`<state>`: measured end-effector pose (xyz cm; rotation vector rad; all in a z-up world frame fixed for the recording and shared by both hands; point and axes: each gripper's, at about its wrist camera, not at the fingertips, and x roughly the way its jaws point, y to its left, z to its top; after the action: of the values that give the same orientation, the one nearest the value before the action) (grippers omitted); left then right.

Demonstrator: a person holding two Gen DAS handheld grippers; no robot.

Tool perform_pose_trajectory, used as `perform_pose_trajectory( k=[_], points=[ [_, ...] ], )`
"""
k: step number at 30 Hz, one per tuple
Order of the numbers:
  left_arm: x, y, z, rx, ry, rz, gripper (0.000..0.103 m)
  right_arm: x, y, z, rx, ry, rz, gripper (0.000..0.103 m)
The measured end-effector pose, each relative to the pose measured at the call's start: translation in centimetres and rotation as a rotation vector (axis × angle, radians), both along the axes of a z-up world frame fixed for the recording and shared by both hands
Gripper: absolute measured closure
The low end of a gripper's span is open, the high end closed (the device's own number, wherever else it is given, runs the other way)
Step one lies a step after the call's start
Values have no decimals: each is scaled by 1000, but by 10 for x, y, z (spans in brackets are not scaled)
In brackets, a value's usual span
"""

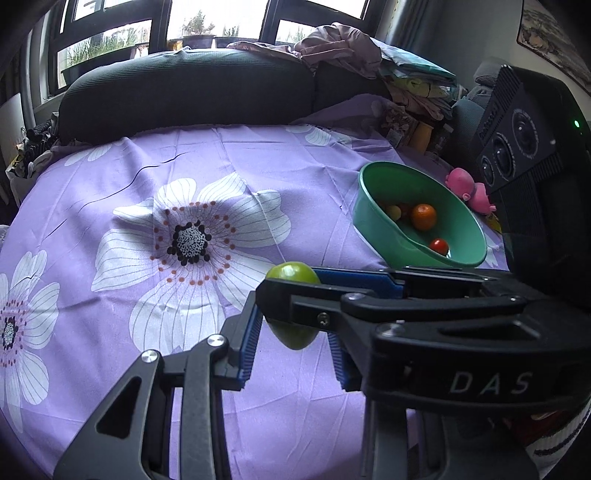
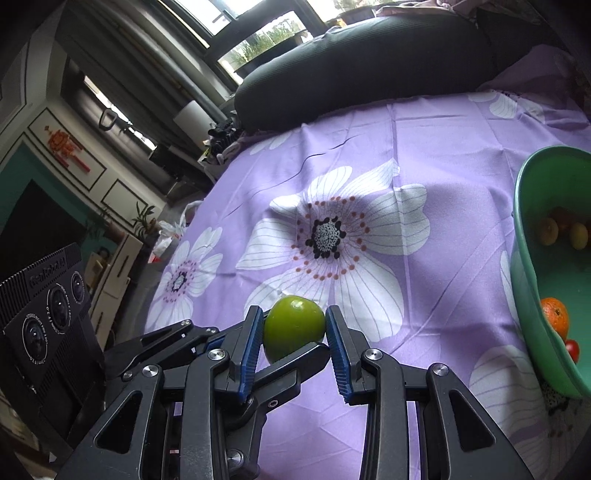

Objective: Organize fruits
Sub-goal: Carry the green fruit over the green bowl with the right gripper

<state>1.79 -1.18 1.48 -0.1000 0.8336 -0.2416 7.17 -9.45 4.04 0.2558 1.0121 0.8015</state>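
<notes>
green fruit [image 1: 291, 273] half hidden behind right tool's finger; green bowl [image 2: 524, 258] cut by frame edge.

"DAS" in white letters on black right gripper [image 1: 295, 321] body, left wrist view.

You are in a lived-in home, working over a surface spread with a lilac bedsheet [image 1: 258, 155] printed with big white flowers. Behind the sheet lies a dark bolster cushion [image 1: 184, 88], and beyond that a window [image 1: 218, 18] with potted plants on its sill. To the sheet's right, folded laundry [image 1: 369, 55] is heaped; to its left stands a panelled cabinet [image 2: 74, 162].
</notes>
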Motion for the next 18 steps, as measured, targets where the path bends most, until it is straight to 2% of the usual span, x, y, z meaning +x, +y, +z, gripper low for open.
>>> perform_pose_trajectory(
  k=[18],
  points=[
    [-31,-21,28,37,-78,-11,69,-34,-20,28,37,-78,-17,66]
  ],
)
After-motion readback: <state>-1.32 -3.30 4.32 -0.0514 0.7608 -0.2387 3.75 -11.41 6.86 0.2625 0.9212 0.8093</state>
